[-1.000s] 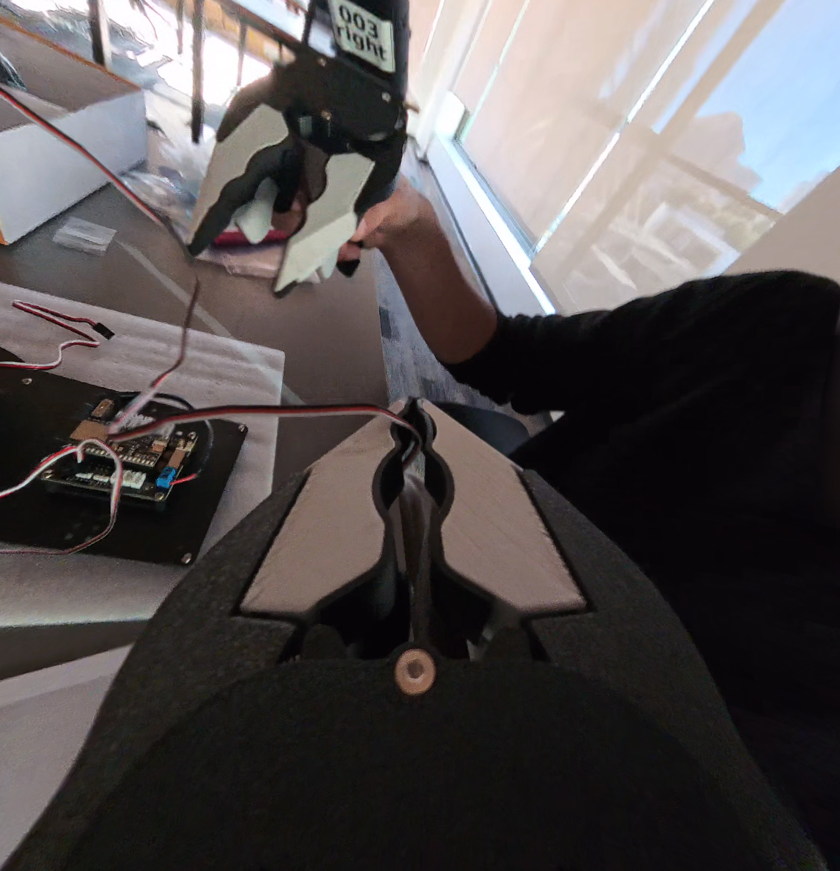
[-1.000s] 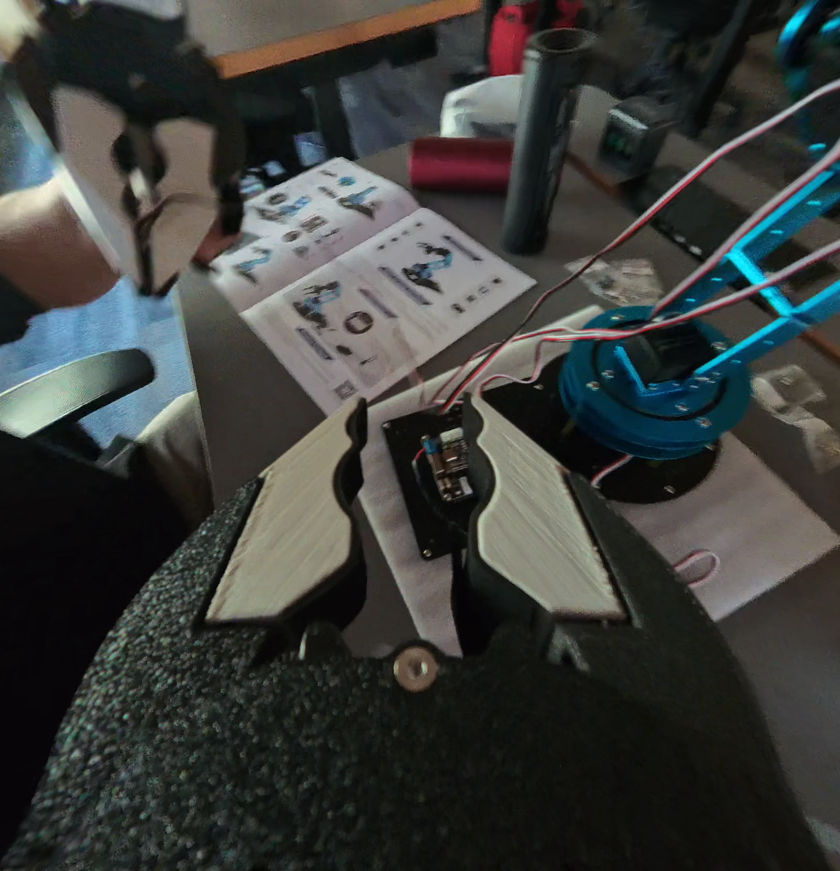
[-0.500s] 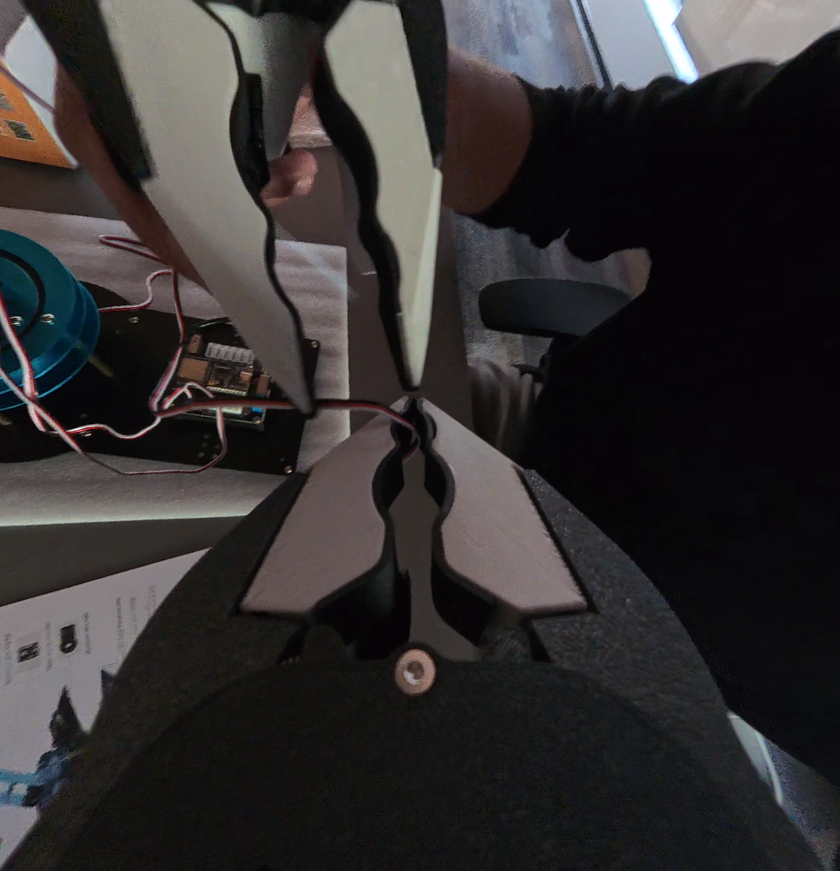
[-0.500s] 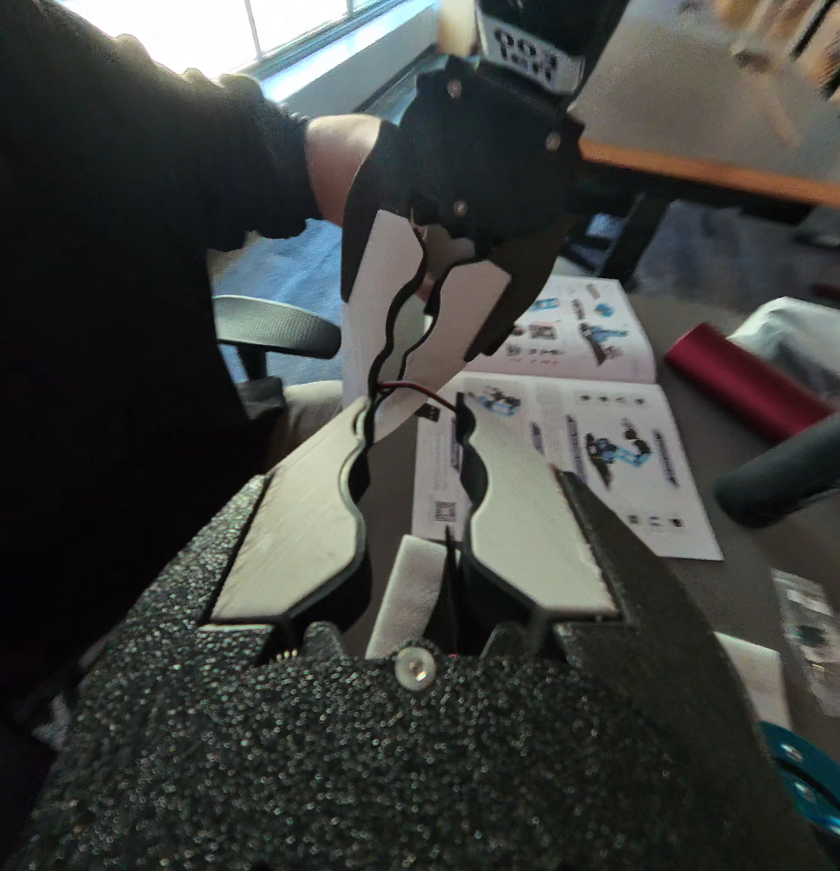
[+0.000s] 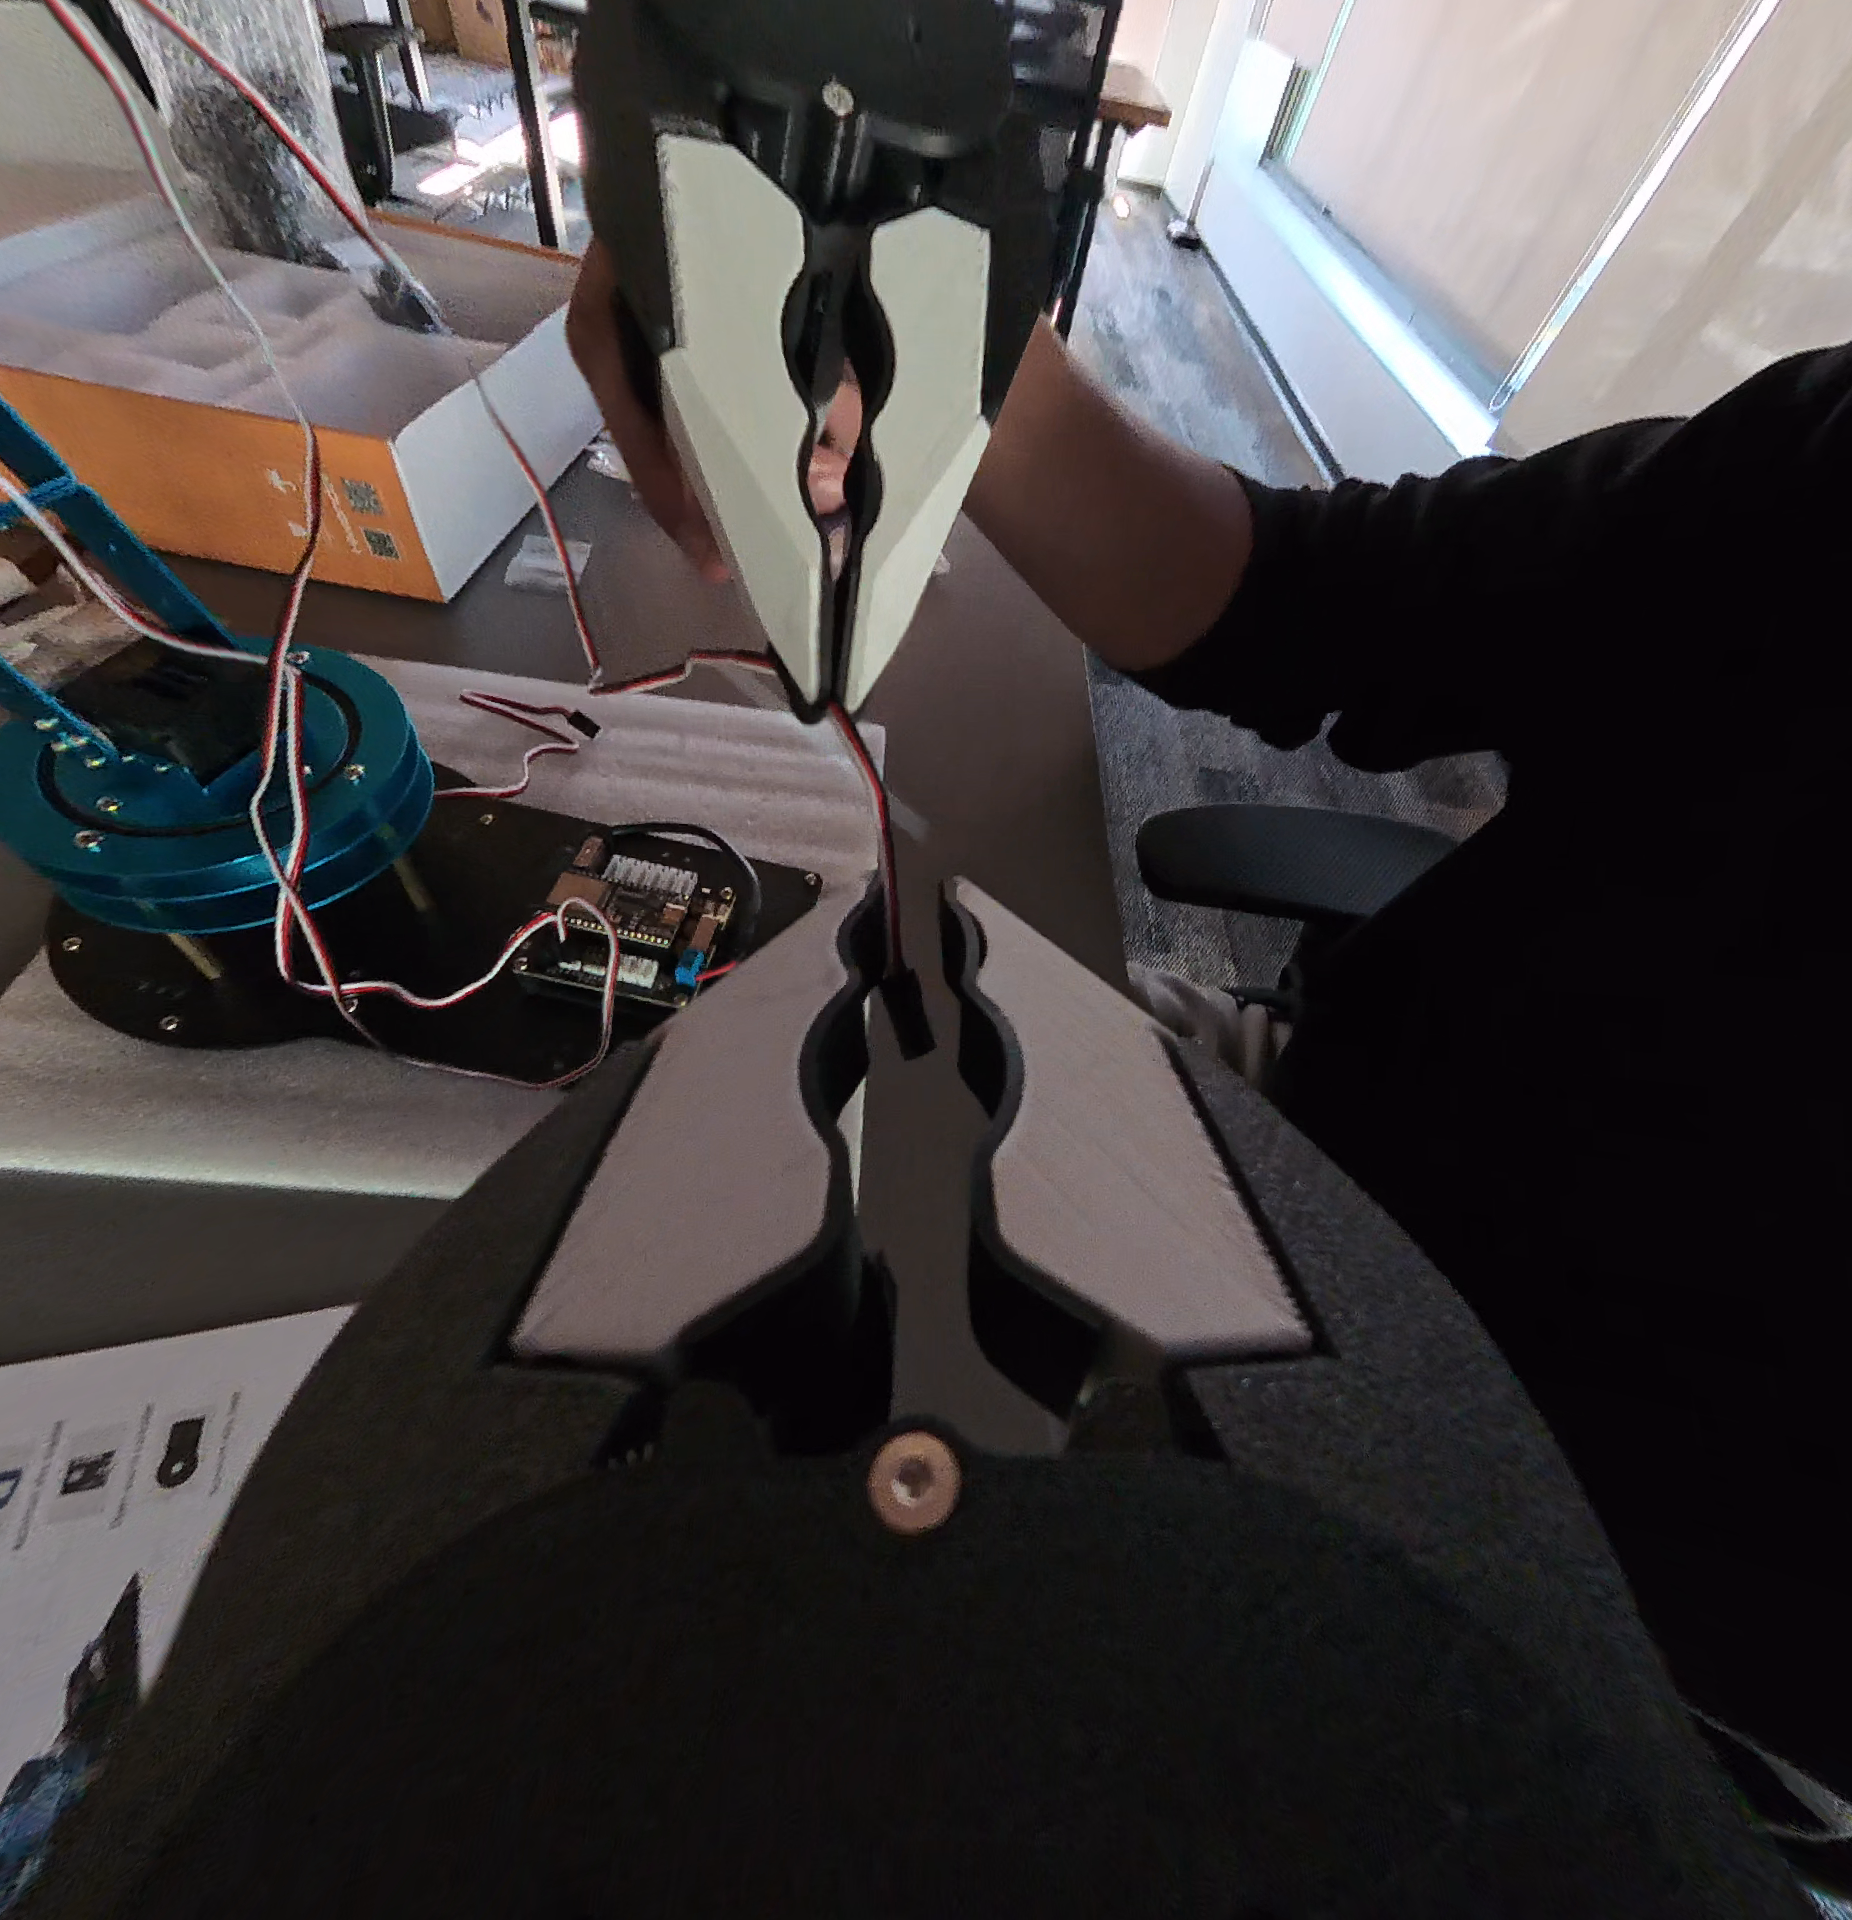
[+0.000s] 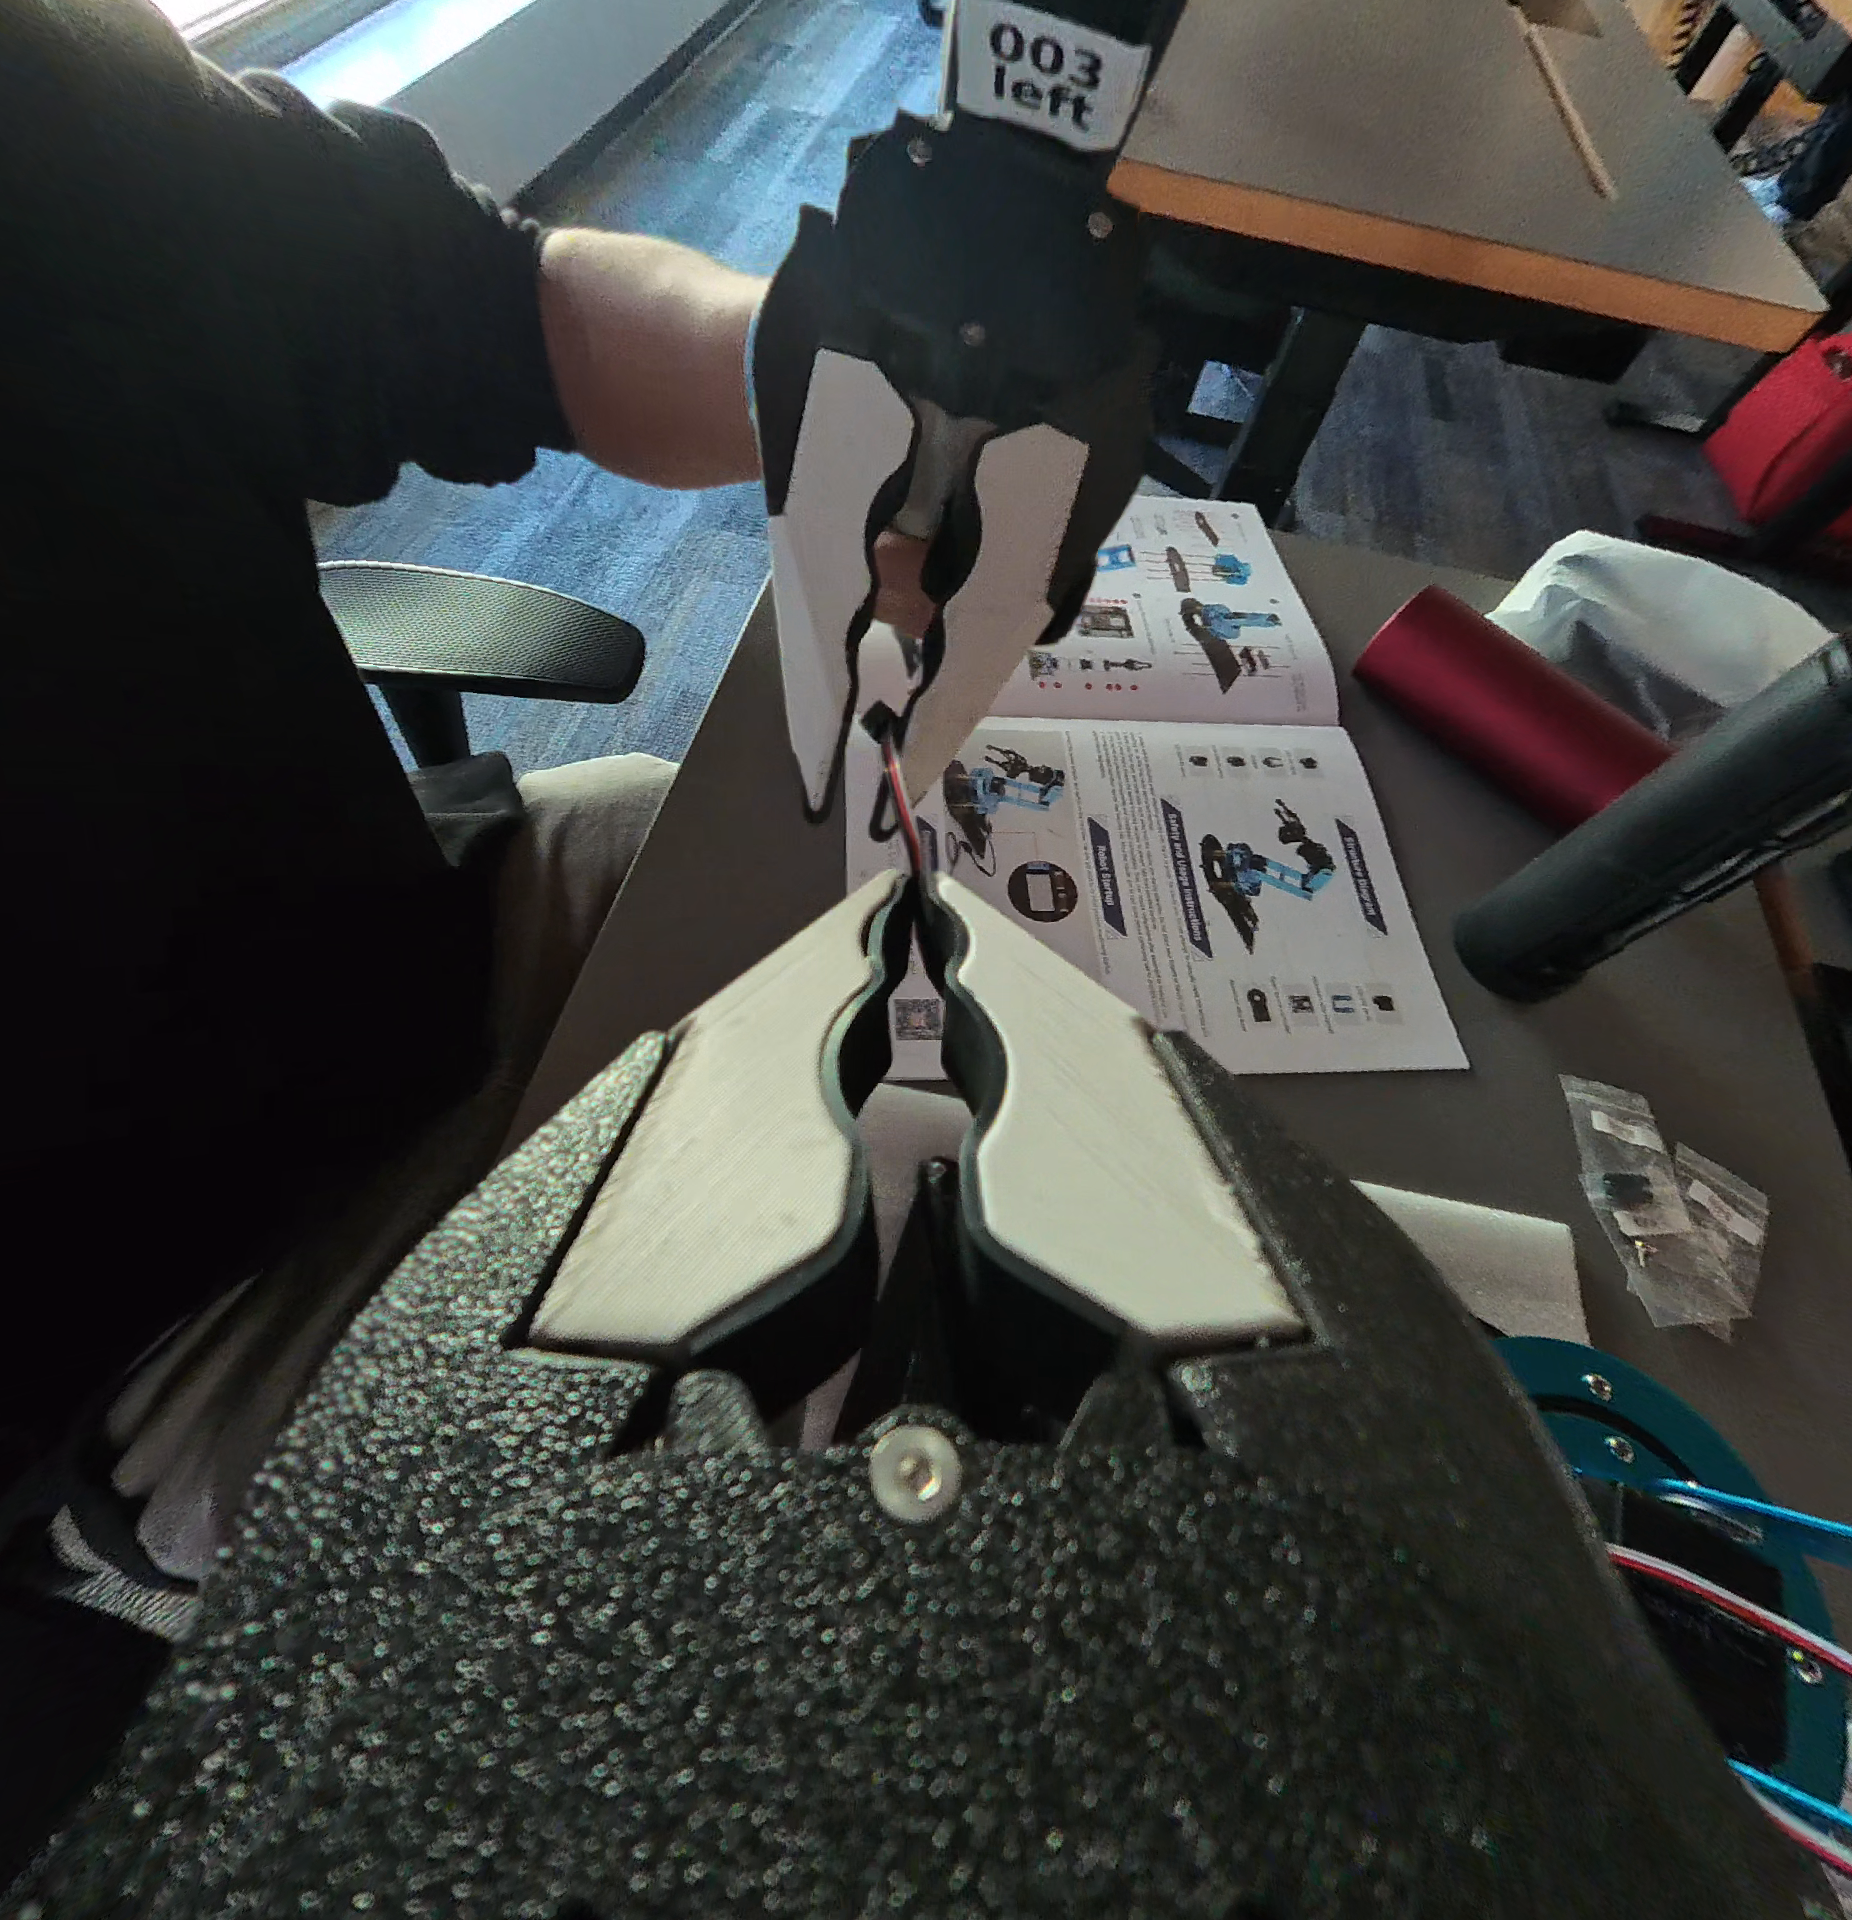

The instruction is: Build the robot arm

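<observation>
Right wrist view: right gripper (image 6: 914, 894) pinches the servo wire (image 6: 901, 821), seemingly.

My two cameras face each other, up close. Each sees the other claw, the same wire (image 5: 868, 774) between them, and the worktop (image 6: 1524, 1049).

Daylight pours in through tall windows (image 5: 1587, 177) hung with pale roller blinds, brightening the sill ledge (image 5: 1348, 312) below. Blue-grey carpet (image 6: 631, 520) covers the floor. A black office chair (image 6: 486, 634) sits by the dark grey tabletop's (image 6: 1524, 1091) near edge. Beyond stands another desk (image 6: 1421, 156), orange-edged, on black legs.
</observation>
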`<action>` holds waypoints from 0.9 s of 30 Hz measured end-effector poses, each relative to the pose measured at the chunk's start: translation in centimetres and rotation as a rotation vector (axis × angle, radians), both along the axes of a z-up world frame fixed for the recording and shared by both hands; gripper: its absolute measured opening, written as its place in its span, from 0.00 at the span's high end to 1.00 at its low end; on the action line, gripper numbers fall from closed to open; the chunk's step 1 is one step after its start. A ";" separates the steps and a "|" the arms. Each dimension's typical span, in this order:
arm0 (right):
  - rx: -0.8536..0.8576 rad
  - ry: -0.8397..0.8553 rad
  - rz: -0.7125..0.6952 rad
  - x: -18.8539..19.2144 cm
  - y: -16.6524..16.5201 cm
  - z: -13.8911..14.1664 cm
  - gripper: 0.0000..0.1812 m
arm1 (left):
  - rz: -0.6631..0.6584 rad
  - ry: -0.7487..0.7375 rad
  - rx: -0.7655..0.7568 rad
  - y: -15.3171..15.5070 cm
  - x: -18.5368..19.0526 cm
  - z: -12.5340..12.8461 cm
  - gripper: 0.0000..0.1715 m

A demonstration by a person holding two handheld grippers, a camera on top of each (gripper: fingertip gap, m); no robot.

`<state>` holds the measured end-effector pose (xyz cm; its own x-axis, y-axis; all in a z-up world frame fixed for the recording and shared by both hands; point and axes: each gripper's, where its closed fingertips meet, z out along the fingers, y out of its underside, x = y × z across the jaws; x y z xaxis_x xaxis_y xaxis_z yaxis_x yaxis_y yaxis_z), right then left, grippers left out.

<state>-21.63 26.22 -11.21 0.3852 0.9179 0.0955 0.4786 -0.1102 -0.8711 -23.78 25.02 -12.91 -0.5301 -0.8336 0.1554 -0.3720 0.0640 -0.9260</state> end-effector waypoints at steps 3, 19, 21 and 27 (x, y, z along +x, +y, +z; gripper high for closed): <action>0.002 0.021 -0.001 0.2 -0.2 0.0 1.00 | -0.005 -0.043 -0.054 -0.2 0.3 0.2 0.93; 0.045 0.122 -0.024 1.6 -0.4 1.6 1.00 | -0.077 -0.147 -0.346 -1.3 1.2 0.3 0.85; 0.049 0.125 -0.019 1.4 -0.2 1.5 1.00 | -0.098 -0.152 -0.370 -1.8 1.4 0.4 0.85; 0.054 0.132 -0.024 1.3 0.3 1.4 1.00 | -0.096 -0.196 -0.375 -2.0 1.7 0.6 0.99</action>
